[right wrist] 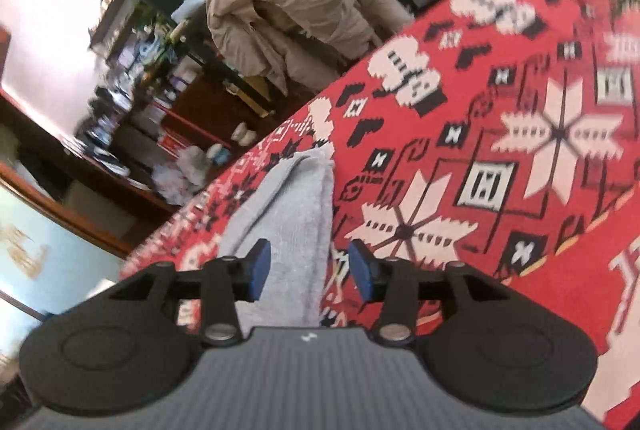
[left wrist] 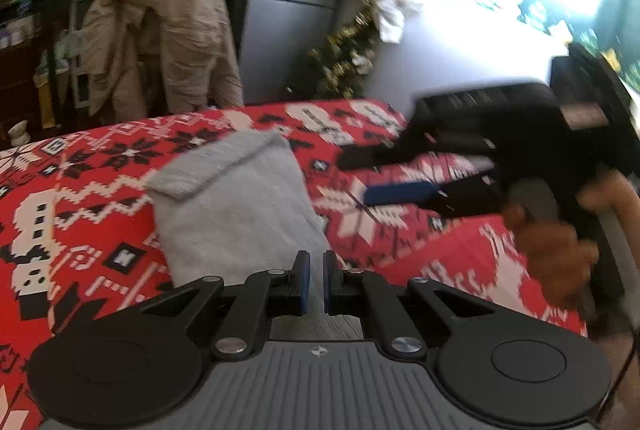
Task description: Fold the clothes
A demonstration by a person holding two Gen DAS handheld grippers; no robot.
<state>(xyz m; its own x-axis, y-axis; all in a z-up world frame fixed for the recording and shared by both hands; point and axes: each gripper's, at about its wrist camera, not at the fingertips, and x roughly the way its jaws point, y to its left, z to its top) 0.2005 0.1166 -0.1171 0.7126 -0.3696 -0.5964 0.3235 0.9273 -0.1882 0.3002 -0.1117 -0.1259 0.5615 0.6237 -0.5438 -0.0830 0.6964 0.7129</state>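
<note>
A folded grey knit garment [left wrist: 236,206] lies on a red patterned cloth [left wrist: 92,190]. My left gripper [left wrist: 316,282] is at the garment's near edge, its blue-padded fingers almost together with grey fabric pinched between them. In the left wrist view my right gripper [left wrist: 372,176] hovers to the right of the garment, held by a hand [left wrist: 556,250], with its jaws apart. In the right wrist view the right gripper [right wrist: 310,270] is open just above the grey garment [right wrist: 288,214], whose near edge runs under the gap between the fingers.
The red cloth [right wrist: 500,150] with white snowflake motifs covers the whole surface. A beige jacket [left wrist: 160,30] hangs over a chair behind the far edge. A grey fridge [left wrist: 288,30] and cluttered shelves [right wrist: 132,70] stand further back.
</note>
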